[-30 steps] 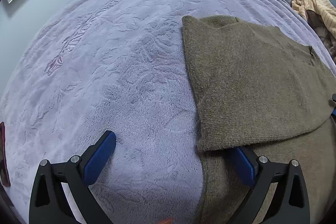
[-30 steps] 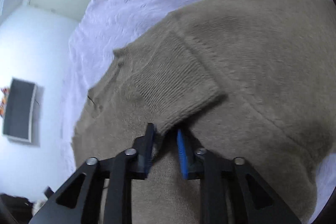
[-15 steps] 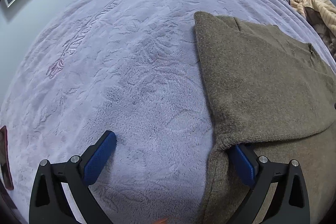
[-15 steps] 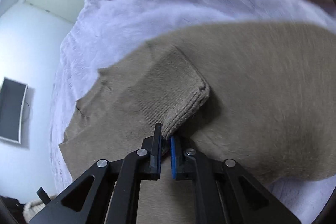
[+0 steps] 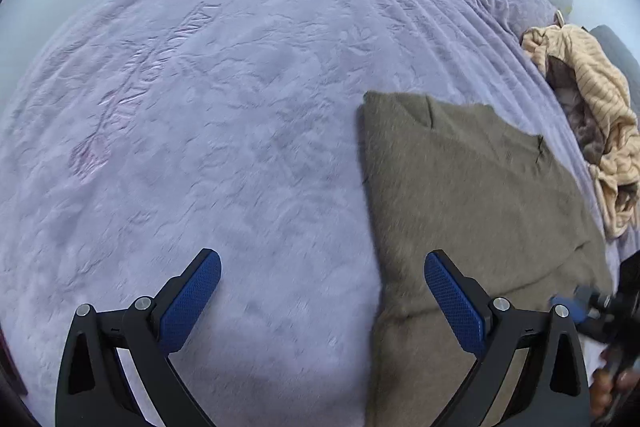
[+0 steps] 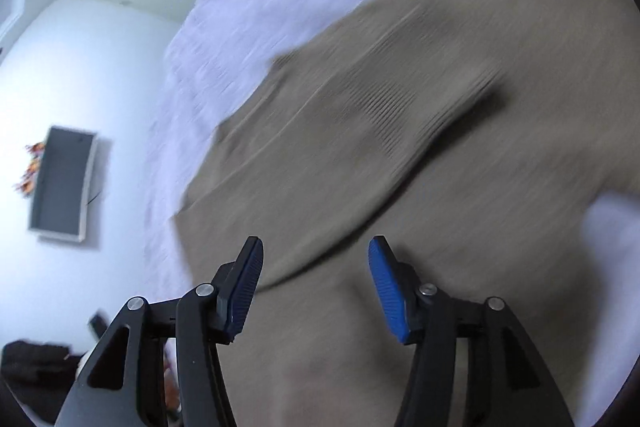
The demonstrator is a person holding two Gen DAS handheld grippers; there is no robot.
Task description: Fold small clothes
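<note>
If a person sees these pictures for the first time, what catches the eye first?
The brown sweater lies folded on the right side of the lavender blanket, which fills most of the left wrist view. Both grippers, left gripper and right gripper, are open with blue fingers. A crumpled beige striped garment sits at the far right.

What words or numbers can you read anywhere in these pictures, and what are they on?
None can be read.
Purple blanket: it has raised marks pressed into the fleece that might be letters, but they are too faint to read.
Brown sweater: no label or print shows.
Striped tan garment: only stripes.
Wall screen: dark and blurred, nothing on it.
</note>
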